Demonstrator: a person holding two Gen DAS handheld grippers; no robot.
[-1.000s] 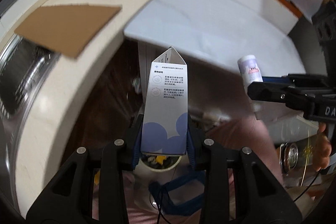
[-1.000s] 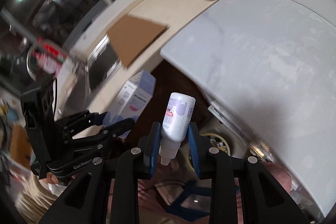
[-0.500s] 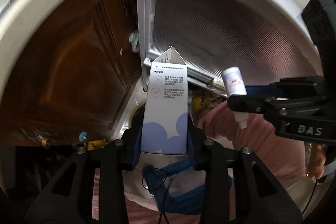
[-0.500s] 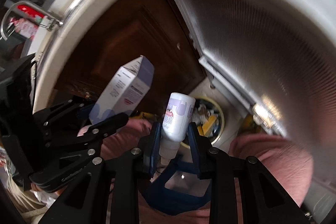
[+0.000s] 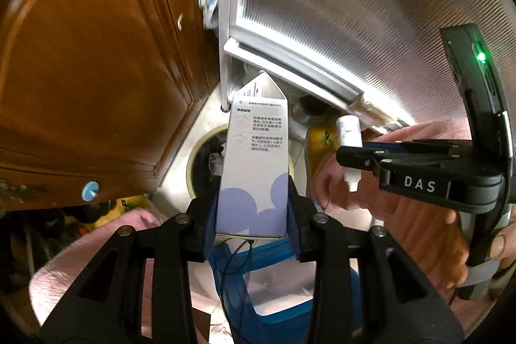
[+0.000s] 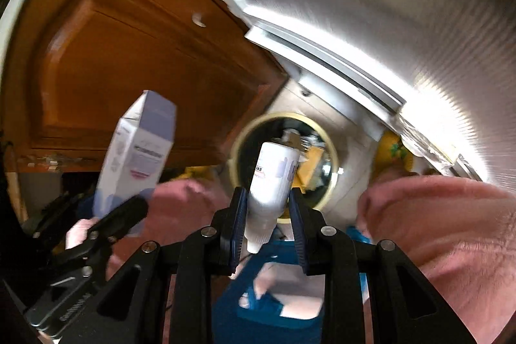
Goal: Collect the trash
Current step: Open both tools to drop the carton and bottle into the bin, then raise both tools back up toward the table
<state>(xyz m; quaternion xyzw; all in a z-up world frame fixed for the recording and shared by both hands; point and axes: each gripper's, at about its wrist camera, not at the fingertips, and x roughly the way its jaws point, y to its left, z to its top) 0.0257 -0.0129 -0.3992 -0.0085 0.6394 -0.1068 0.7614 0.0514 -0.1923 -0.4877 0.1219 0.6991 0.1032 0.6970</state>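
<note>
left wrist | 1 carton [image 5: 254, 170] in left claw [image 5: 253, 215] | 1 bottle [image 6: 272, 179] in right claw [image 6: 267, 228] | 1 bin [image 6: 325, 131]

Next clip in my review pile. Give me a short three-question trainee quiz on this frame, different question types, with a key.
1. True or false: the left gripper holds a glass jar.
2. Which gripper holds the small white bottle? A) left B) right
3. Fill in: on the floor below both grippers stands a round, yellow-rimmed ____ with rubbish in it.

Key: 1 false, it clamps the white and lilac carton; 2 B; 3 bin.
</note>
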